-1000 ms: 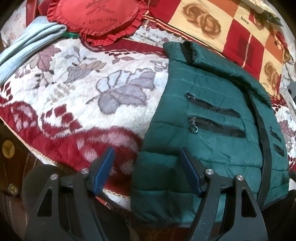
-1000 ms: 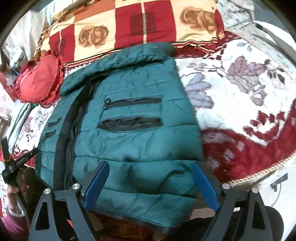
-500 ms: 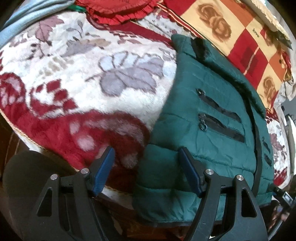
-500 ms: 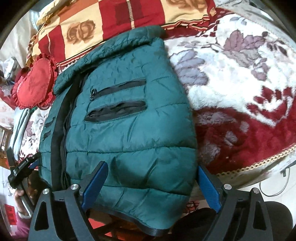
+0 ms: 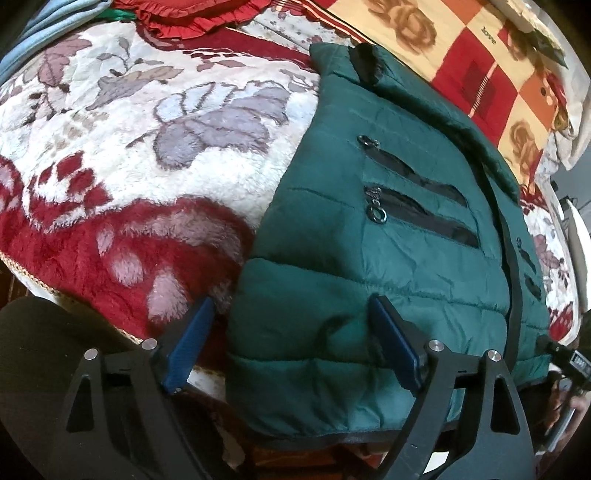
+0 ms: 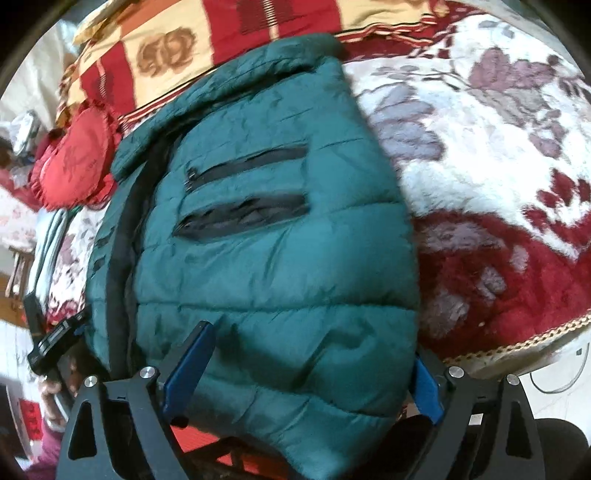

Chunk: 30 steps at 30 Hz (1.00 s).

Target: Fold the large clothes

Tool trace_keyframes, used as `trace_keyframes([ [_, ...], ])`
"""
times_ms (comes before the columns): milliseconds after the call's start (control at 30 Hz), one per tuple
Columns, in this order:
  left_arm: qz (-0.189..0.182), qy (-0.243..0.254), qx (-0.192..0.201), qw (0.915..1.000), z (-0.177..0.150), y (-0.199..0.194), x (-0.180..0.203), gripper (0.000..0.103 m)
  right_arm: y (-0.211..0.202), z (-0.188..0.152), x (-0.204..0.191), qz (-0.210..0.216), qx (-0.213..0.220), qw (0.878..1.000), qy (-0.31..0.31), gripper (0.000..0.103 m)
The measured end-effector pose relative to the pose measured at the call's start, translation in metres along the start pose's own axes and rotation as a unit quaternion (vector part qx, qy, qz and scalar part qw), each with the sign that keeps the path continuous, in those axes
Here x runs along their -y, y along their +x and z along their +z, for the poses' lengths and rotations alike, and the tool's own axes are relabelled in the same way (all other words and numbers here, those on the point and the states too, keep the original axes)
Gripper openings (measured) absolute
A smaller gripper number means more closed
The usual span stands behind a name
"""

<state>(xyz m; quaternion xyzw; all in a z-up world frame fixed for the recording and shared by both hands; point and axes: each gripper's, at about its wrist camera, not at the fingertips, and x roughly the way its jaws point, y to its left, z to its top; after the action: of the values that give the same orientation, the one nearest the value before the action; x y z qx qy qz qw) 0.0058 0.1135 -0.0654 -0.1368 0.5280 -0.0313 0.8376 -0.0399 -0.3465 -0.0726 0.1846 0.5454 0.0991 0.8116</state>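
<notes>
Red-and-white plush blanket [image 5: 155, 155] covers the bed, and on it lies the green jacket [image 5: 388, 240], front up, collar toward the checked quilt [image 5: 461, 55], hem hanging over the near bed edge. At far left in the left wrist view a red cushion [image 5: 192, 14] and pale blue cloth [image 5: 44, 22] lie at the blanket's far edge. The left gripper [image 5: 291, 339] is spread wide across the jacket's left hem corner: one pad on the blanket beside the jacket, the other pressing on the fabric. Two zipped pockets [image 5: 417, 199] sit above it, and a dark front zip runs further right. In the right wrist view, the right gripper [image 6: 310, 365] is also spread, straddling the right hem corner; its right finger is partly hidden behind the jacket's edge.
</notes>
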Motion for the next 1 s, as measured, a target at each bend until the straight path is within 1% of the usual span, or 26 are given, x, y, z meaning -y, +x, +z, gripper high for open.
trace_keyframes([
  [133,-0.003,-0.012,0.001,0.9999,0.000,0.002,-0.001,0.087,-0.001,-0.001,-0.003,0.008,-0.004,1.000,-0.008,0.093],
  [200,-0.002,-0.017,0.002,0.9999,-0.002,0.002,-0.002,0.087,0.002,0.000,0.000,0.014,-0.005,1.000,0.002,0.093],
  [300,0.000,-0.019,0.003,0.9998,-0.002,0.002,-0.001,0.087,0.008,0.000,0.001,0.013,-0.010,1.000,0.010,0.093],
  [400,0.001,-0.016,0.006,0.9998,-0.004,0.001,-0.001,0.087,0.009,-0.001,-0.009,-0.001,-0.008,1.000,-0.021,0.093],
  [467,-0.002,-0.013,0.005,0.9999,-0.004,0.002,0.001,0.087,0.009,-0.002,-0.016,-0.010,-0.005,0.999,-0.046,0.084],
  [533,-0.009,-0.008,-0.003,0.9999,-0.007,0.003,0.003,0.087,0.008,-0.004,-0.023,-0.026,0.001,0.997,-0.070,0.066],
  [567,-0.011,-0.003,-0.007,0.9999,-0.007,0.004,0.005,0.087,0.007,-0.006,-0.026,-0.031,0.006,0.996,-0.083,0.060],
  [600,-0.010,0.000,-0.006,0.9999,-0.008,0.004,0.005,0.086,0.005,-0.007,-0.029,-0.035,0.012,0.995,-0.094,0.049],
  [633,-0.008,0.005,-0.002,1.0000,-0.008,0.004,0.007,0.084,0.004,-0.007,-0.031,-0.037,0.015,0.994,-0.099,0.043],
  [667,-0.008,0.006,0.001,0.9999,-0.009,0.004,0.008,0.083,0.003,-0.007,-0.032,-0.037,0.017,0.994,-0.103,0.041],
  [700,-0.008,0.008,0.002,0.9999,-0.009,0.005,0.009,0.080,0.002,-0.007,-0.032,-0.036,0.017,0.994,-0.104,0.037],
  [733,-0.007,0.011,0.005,0.9999,-0.010,0.004,0.010,0.074,0.002,-0.006,-0.031,-0.036,0.018,0.994,-0.103,0.033],
  [767,-0.007,0.014,0.008,0.9998,-0.010,0.002,0.012,0.070,0.000,-0.006,-0.029,-0.036,0.021,0.994,-0.100,0.031],
  [800,-0.005,0.017,0.011,0.9998,-0.010,0.000,0.013,0.062,-0.002,-0.006,-0.028,-0.033,0.023,0.994,-0.097,0.027],
  [833,-0.004,0.019,0.012,0.9997,-0.010,-0.001,0.014,0.049,-0.005,-0.005,-0.027,-0.028,0.026,0.995,-0.093,0.024],
  [900,-0.017,0.029,0.015,0.9993,-0.009,-0.008,0.017,0.029,-0.016,-0.003,-0.027,-0.014,0.039,0.996,-0.085,0.020],
  [933,-0.015,0.034,0.016,0.9992,-0.007,-0.012,0.019,0.021,-0.022,-0.002,-0.028,-0.006,0.047,0.995,-0.083,0.018],
  [1000,-0.027,0.041,0.018,0.9986,-0.003,-0.020,0.020,0.015,-0.035,0.002,-0.031,0.013,0.061,0.995,-0.081,0.017],
])
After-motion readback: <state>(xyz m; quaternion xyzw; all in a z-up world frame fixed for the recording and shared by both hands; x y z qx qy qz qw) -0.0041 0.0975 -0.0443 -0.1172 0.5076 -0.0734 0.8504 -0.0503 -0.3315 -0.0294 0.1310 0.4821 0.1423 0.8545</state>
